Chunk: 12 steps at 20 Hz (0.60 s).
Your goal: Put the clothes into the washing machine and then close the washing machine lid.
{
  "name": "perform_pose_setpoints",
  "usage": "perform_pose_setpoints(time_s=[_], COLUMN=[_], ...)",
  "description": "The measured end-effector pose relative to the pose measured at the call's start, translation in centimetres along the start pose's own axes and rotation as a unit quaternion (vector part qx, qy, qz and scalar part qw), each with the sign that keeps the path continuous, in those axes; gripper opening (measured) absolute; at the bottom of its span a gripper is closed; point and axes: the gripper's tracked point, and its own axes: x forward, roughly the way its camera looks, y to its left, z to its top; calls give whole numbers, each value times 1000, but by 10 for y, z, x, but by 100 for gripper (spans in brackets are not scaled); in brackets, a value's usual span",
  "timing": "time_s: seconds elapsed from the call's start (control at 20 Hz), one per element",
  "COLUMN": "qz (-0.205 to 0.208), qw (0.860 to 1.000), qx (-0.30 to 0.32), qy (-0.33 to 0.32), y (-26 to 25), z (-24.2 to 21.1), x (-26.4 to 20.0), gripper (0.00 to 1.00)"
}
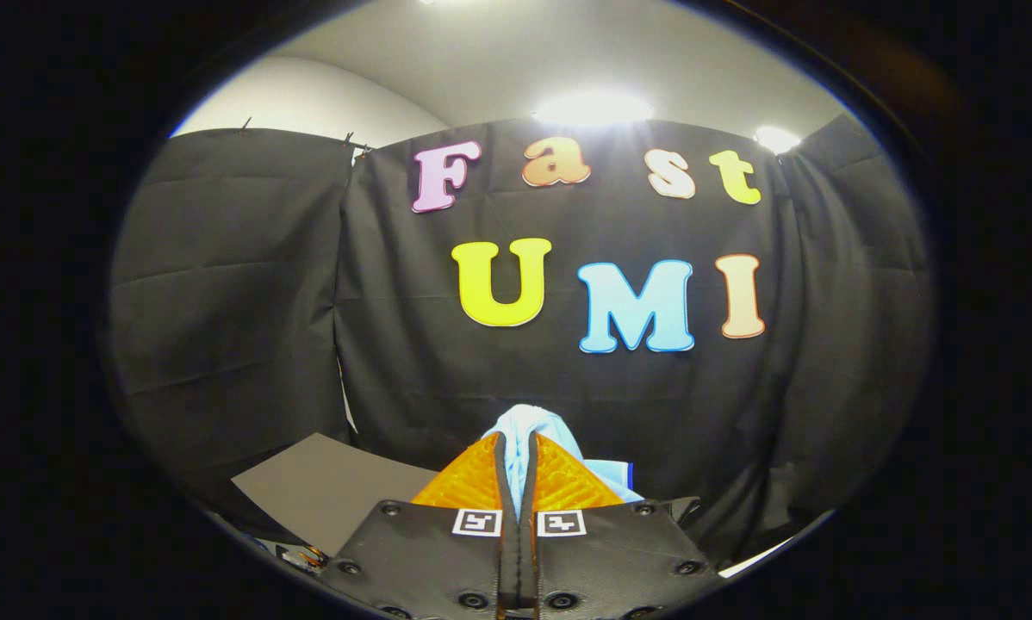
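Note:
My gripper (518,443) is held high, facing the black cloth wall of the booth. Its two fingers (473,482) are pressed nearly together, with a thin fold of light blue cloth pinched between them. The light blue garment (525,422) bunches up above the fingertips and spills down to the right of the fingers, where a darker blue edge shows. The cloth hangs clear of any surface.
A flat grey board (326,491) lies low to the left of the fingers, in front of the cloth wall. Small cluttered parts (305,558) show just below its near edge. A pale strip (757,558) sits low to the right. Ceiling lights shine above.

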Motion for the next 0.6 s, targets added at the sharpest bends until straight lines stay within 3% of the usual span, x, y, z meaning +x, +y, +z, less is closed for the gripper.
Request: perform_pose_setpoints(time_s=[0.25, 0.6], qz=[11, 28], qw=[1000, 997], qx=[10, 12], qy=[27, 77], y=[-25, -23], z=[-39, -120], x=[0, 5], gripper=[1, 1])
